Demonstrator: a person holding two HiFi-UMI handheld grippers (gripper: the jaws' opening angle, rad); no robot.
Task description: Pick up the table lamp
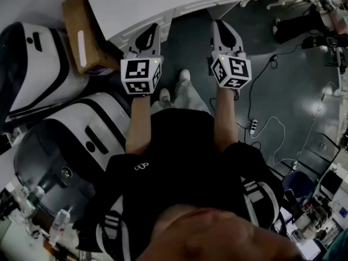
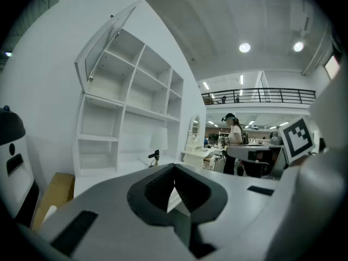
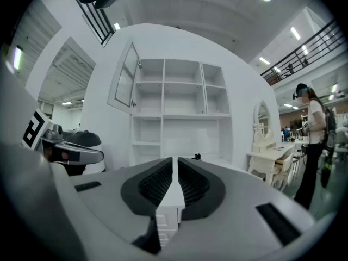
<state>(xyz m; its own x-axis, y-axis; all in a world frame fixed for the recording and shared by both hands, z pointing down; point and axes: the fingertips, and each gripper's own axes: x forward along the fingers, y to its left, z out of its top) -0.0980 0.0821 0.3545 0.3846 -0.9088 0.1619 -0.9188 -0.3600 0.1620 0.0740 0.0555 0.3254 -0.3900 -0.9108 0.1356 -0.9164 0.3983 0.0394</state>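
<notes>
In the left gripper view the table lamp (image 2: 157, 143) stands far off on the white desk (image 2: 109, 173) under the shelf unit (image 2: 130, 91); it has a pale shade and a small dark part at its foot. Only that small dark part (image 3: 197, 156) shows in the right gripper view. My left gripper (image 2: 174, 169) is shut and empty, its tips touching. The right gripper (image 3: 175, 162) is shut too, with a thin slit between its jaws and nothing in it. From the head view, the left gripper (image 1: 152, 30) and right gripper (image 1: 220, 26) are held side by side, pointing at the desk edge (image 1: 163, 7).
A cardboard box (image 1: 81, 34) lies left of the desk beside two white-and-black machines (image 1: 32, 64). Cables and a power strip (image 1: 253, 126) run over the floor on the right. A dressing table with a mirror (image 3: 266, 145) and a standing person (image 3: 312, 140) are to the right.
</notes>
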